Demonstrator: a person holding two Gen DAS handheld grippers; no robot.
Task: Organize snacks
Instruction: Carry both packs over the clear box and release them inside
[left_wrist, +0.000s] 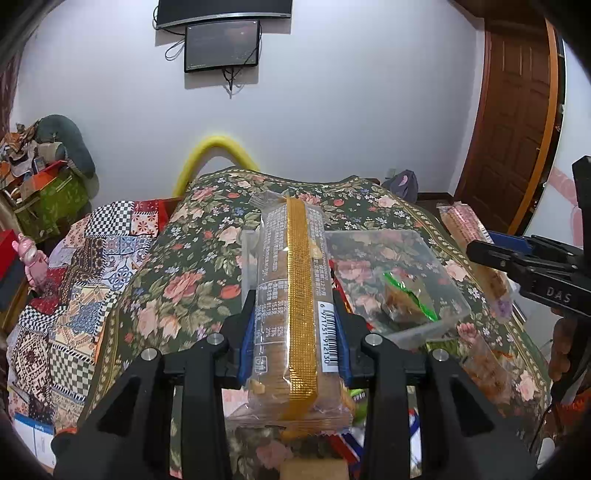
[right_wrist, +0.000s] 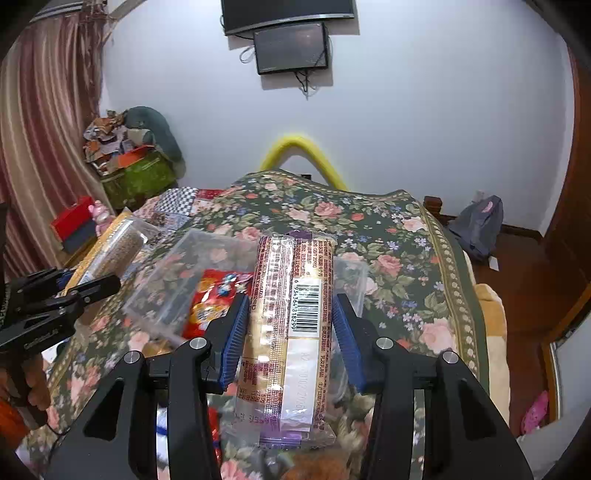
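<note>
My left gripper (left_wrist: 295, 325) is shut on a clear cracker pack with a gold stripe (left_wrist: 295, 295), held above the floral cloth. My right gripper (right_wrist: 290, 325) is shut on a long biscuit pack with purple print and a barcode (right_wrist: 291, 314). A clear plastic box (left_wrist: 399, 280) with a green-wrapped snack (left_wrist: 406, 295) lies to the right of the left gripper. In the right wrist view the clear box (right_wrist: 166, 280) lies left of the gripper, with a red snack bag (right_wrist: 210, 295) beside it. The right gripper also shows in the left wrist view (left_wrist: 480, 247), the left gripper in the right wrist view (right_wrist: 88, 284).
The floral cloth (right_wrist: 406, 258) covers a raised surface. A patchwork cloth (left_wrist: 81, 280) lies on its left. More snack packs (left_wrist: 487, 369) lie near the front edge. Piled boxes (left_wrist: 44, 192) stand at far left, a wooden door (left_wrist: 517, 110) at right, a backpack (right_wrist: 480, 221) on the floor.
</note>
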